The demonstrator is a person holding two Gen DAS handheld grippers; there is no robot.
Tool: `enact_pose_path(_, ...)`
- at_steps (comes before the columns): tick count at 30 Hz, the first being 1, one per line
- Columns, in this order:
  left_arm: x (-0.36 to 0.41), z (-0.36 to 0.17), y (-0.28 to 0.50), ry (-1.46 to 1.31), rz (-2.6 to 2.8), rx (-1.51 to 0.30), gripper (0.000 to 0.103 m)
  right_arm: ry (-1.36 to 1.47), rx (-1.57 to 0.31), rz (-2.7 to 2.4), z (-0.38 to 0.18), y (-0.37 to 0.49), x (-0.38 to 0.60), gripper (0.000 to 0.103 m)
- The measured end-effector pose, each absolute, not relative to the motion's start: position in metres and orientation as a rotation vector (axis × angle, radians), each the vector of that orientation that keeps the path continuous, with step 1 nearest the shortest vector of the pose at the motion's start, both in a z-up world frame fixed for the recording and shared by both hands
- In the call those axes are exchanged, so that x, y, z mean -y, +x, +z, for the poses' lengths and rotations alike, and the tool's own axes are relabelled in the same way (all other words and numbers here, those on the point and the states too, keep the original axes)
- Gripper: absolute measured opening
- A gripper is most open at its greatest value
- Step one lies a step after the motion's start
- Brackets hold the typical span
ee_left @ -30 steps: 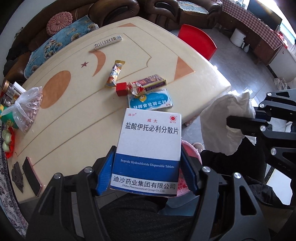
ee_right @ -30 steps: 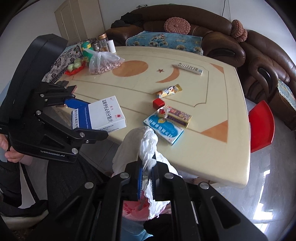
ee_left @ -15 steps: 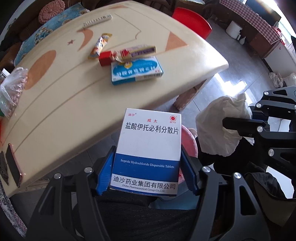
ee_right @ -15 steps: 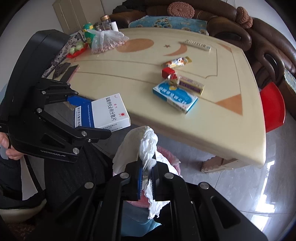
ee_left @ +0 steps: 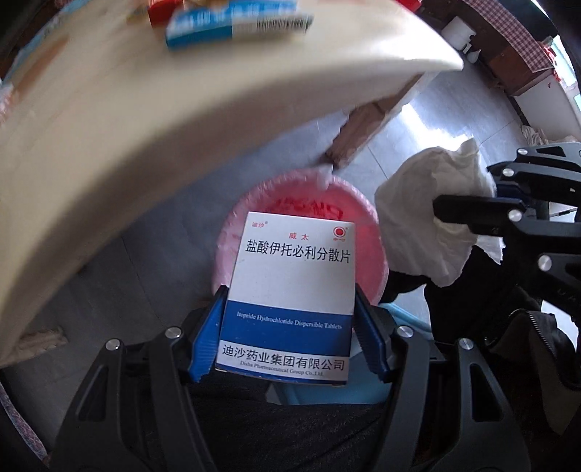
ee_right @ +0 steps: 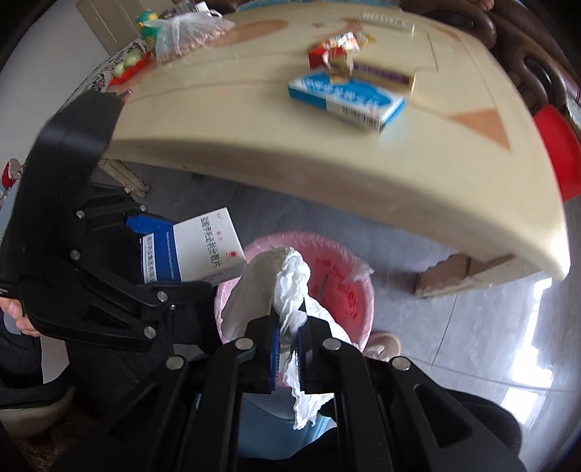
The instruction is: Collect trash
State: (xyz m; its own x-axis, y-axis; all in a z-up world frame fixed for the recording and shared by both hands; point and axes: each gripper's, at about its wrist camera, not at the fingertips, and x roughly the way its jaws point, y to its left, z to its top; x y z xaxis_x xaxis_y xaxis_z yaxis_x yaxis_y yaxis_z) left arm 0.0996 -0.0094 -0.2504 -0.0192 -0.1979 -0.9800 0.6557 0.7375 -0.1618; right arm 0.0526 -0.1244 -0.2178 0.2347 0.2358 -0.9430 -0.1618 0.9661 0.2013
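Observation:
My left gripper [ee_left: 288, 316] is shut on a white and blue medicine box [ee_left: 292, 287], held over the pink-lined trash bin [ee_left: 366, 225] on the floor. The box also shows in the right wrist view [ee_right: 196, 250], beside the left gripper [ee_right: 109, 276]. My right gripper [ee_right: 288, 326] is shut on a crumpled white tissue [ee_right: 276, 287] just above the bin [ee_right: 345, 279]. In the left wrist view the tissue [ee_left: 432, 214] hangs from the right gripper [ee_left: 472, 214] to the right of the bin.
The cream table [ee_right: 363, 163] overhangs the bin. On it lie a blue medicine box [ee_right: 345, 98], a red box [ee_right: 319, 54], snack wrappers, a remote and a bag of nuts [ee_right: 185, 32]. A red stool [ee_right: 555, 145] stands at the right. Grey floor tiles surround the bin.
Both grippers have dropped from table height to below the table edge, over the bin. The bin has come fully into view. Each still holds its item.

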Motion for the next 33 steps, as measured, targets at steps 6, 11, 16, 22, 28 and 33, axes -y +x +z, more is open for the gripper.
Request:
enact_pose_path(6, 0.01, -0.295, 0.101, 0.396, -0.683, -1.521, 0.064, 0.088, -1.38, 0.252, -0.26, 0.057, 0.13, 0.008)
enact_pose_path(11, 0.014, -0.323, 0.102, 0.377, -0.68, -1.581, 0.064, 0.11, -1.425, 0.247, -0.295, 0.063, 0.13, 0.008)
enact_pose_path(16, 0.019, -0.35, 0.102, 0.375, -0.653, -1.638, 0.064, 0.14, -1.451, 0.234, -0.326, 0.069, 0.132, 0.008)
enact_pose_path(22, 0.025, -0.375, 0.105, 0.399, -0.628, -1.697, 0.064, 0.181, -1.514, 0.24, -0.364, 0.073, 0.134, 0.008)
enact_pose_path(28, 0.032, -0.395, 0.109, 0.41, -0.618, -1.756, 0.064, 0.204, -1.567, 0.245, -0.395, 0.079, 0.134, 0.008)
enact_pose_path(33, 0.035, -0.411, 0.114, 0.417, -0.605, -1.799, 0.064, 0.221, -1.599, 0.247, -0.416, 0.082, 0.137, 0.008)
